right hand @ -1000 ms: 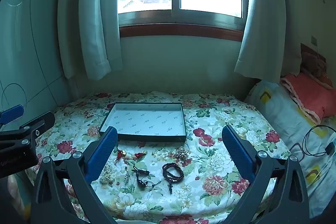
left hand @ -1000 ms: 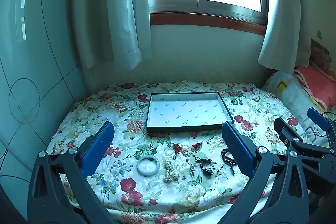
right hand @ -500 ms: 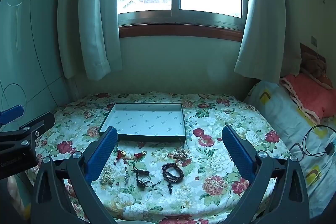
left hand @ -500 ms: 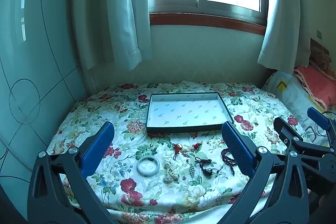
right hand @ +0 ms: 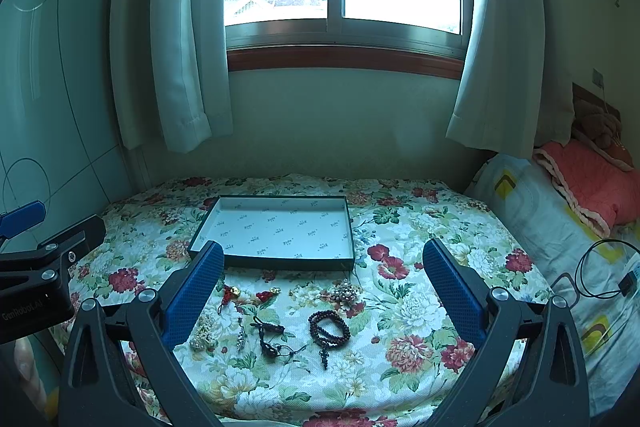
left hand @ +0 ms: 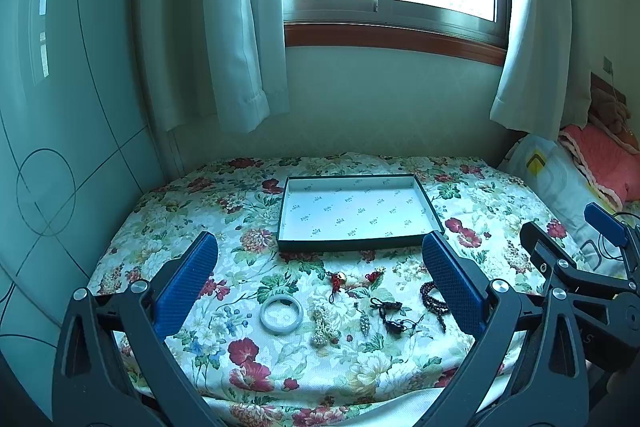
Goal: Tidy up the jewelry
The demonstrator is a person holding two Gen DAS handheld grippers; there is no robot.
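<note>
An empty shallow dark-edged tray [left hand: 280, 223] [right hand: 352, 227] lies on the floral cloth. In front of it lie several jewelry pieces: a pale bangle [left hand: 281, 315], a pearl bunch [left hand: 323, 325] [right hand: 202, 331], red charms [left hand: 337, 281] [right hand: 230, 295], a black cord pendant [left hand: 390, 313] [right hand: 269, 341], a dark bead bracelet [left hand: 432, 297] [right hand: 329, 329] and a beaded brooch [right hand: 344, 291]. My left gripper [left hand: 320, 255] is open and empty, above the near edge. My right gripper [right hand: 322, 261] is open and empty, to its right.
The floral-covered table [left hand: 200, 211] stands against a wall under a window with curtains [left hand: 244, 27]. A bed with pillows [right hand: 560, 211] and a black cable [right hand: 600, 271] is at the right. A glass wall [left hand: 60, 147] is at the left.
</note>
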